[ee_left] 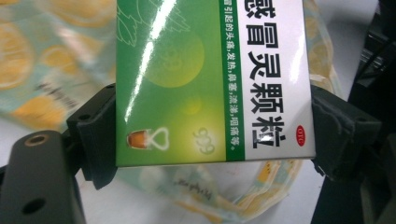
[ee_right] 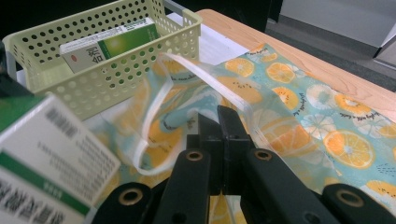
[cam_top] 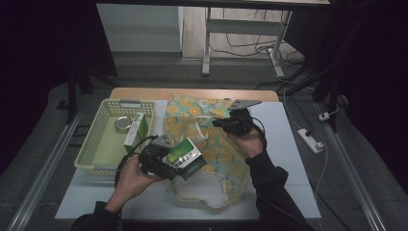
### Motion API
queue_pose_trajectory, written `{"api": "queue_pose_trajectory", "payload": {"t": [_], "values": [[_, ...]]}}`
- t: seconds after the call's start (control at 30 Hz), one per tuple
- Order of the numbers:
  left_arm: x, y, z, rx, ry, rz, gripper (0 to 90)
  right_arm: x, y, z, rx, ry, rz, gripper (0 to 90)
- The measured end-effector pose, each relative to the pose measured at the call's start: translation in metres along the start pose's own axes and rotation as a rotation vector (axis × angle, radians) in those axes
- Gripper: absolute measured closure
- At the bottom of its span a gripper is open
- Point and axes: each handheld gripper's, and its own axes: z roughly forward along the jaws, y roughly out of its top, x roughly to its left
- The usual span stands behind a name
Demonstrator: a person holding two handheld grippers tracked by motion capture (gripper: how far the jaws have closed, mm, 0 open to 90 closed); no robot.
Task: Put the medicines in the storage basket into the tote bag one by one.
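A green and white medicine box [cam_top: 183, 152] [ee_left: 187, 70] [ee_right: 46, 154] is clamped by its sides in my left gripper [cam_top: 185, 160] [ee_left: 212, 135], held above the lower left part of an orange-slice patterned tote bag [cam_top: 197, 118] [ee_left: 37, 70] [ee_right: 327, 140]. The bag lies flat on the white table [cam_top: 284, 144]. Over the bag's upper right part is my right gripper [cam_top: 220, 123] [ee_right: 219, 123]. Its jaws are pressed together at the bag's white handle [ee_right: 196, 70], which loops up around their tips.
A pale yellow perforated basket [cam_top: 96, 139] [ee_right: 116, 70] stands left of the bag. It holds a second green and white box [cam_top: 137, 127] [ee_right: 112, 44] and a round tin [cam_top: 123, 124]. A power strip [cam_top: 310, 140] lies on the floor to the right.
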Motion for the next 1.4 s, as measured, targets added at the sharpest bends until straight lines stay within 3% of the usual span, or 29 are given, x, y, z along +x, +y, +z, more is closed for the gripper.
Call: {"api": "queue_pose_trajectory", "payload": {"t": [0.27, 0.43, 0.77, 1.4], "values": [[-0.006, 0.009, 0.026, 0.046, -0.053, 0.016, 16.9, 0.000, -0.001, 0.001, 0.003, 0.001, 0.001, 90.0], [-0.005, 0.013, 0.043, 0.077, -0.063, 0.011, 16.9, 0.001, 0.000, 0.002, 0.003, 0.003, 0.001, 90.0], [0.009, 0.026, 0.068, 0.118, 0.000, -0.004, 16.8, 0.004, 0.001, 0.002, -0.003, 0.011, -0.004, 90.0], [0.048, 0.053, 0.089, 0.078, 0.105, -0.099, 16.7, 0.010, 0.004, 0.000, -0.009, 0.029, -0.019, 90.0]]}}
